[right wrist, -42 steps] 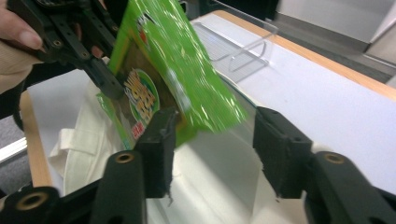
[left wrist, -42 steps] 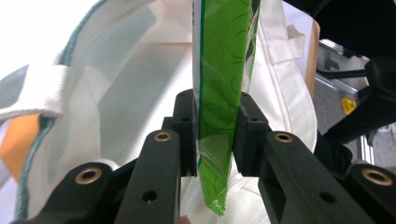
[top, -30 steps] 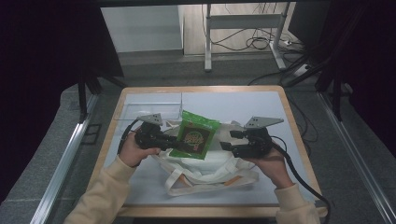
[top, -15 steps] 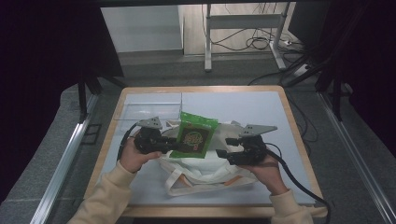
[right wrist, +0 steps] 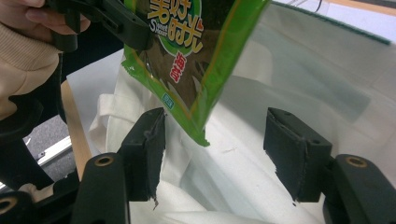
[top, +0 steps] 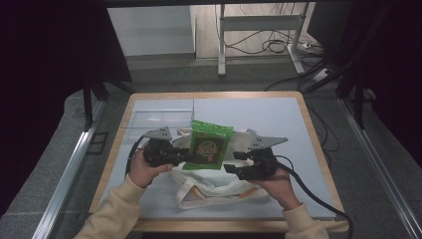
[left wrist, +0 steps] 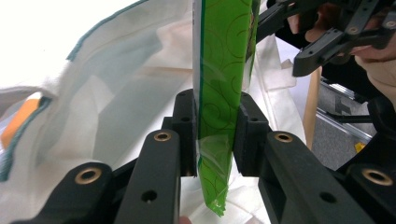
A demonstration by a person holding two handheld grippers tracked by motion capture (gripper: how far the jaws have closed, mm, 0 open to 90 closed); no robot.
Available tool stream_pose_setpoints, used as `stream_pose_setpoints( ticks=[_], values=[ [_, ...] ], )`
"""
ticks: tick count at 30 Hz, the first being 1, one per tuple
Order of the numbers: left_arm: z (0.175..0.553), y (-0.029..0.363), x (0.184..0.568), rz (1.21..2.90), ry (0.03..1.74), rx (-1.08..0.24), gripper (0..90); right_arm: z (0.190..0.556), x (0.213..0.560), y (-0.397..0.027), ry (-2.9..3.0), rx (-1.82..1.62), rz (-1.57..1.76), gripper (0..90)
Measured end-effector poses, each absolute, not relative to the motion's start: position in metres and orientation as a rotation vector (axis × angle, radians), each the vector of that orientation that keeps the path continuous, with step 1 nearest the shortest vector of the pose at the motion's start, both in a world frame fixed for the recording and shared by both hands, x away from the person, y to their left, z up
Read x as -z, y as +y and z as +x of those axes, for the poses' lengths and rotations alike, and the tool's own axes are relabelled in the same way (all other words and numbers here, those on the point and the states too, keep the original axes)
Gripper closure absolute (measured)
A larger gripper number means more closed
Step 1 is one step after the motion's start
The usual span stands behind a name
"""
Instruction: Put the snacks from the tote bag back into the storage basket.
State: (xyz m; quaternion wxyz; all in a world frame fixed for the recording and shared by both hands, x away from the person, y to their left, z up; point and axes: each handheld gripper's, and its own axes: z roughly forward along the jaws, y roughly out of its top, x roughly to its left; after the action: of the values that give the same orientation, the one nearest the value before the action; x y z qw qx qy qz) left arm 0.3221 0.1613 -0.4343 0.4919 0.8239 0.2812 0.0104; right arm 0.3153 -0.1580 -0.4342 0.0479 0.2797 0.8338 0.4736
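On the desk (top: pixel 298 114), pale top with wooden rim:

Bag (top: pixel 219 181): cream cloth tote, teal-edged mouth and orange trim, lying slumped between the two hands. Soft and floppy by the look of it; the mouth likely needs holding open, best taken at the rim or a handle.

Packet (top: pixel 209 145): green foil snack pouch, held upright above the bag's mouth, its lower corner hanging just over the cloth. Judged light, crinkly and slick; contents probably brittle, so grip is best kept on the flat sealed edge, not the filled middle.

Left hand-held gripper (left wrist: pixel 217 135): jaws clamped on the packet's side edge, pads pressing both faces.

Right hand-held gripper (right wrist: pixel 215 149): jaws standing apart, nothing between the pads, just below the packet's corner and near the bag's opening.

Writing: yellow Chinese characters on a dark round panel, the word "Sweet" beneath them, red characters lower down; the rest too small to read
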Motion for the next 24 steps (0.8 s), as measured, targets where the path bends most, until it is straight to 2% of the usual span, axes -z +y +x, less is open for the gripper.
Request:
stream_pose_setpoints(
  ticks=[16, 24],
  values=[
    [0.320, 0.162, 0.432, 1.931, 0.642, 0.020, 74.3, 0.322, 0.444, -0.139, 2.593, -1.448, 0.826, 43.1],
    [0.318, 0.155, 0.434, 1.944, 0.616, 0.023, 74.2, 0.326, 0.449, -0.133, 2.619, -1.534, 0.775, 55.7]
  ],
)
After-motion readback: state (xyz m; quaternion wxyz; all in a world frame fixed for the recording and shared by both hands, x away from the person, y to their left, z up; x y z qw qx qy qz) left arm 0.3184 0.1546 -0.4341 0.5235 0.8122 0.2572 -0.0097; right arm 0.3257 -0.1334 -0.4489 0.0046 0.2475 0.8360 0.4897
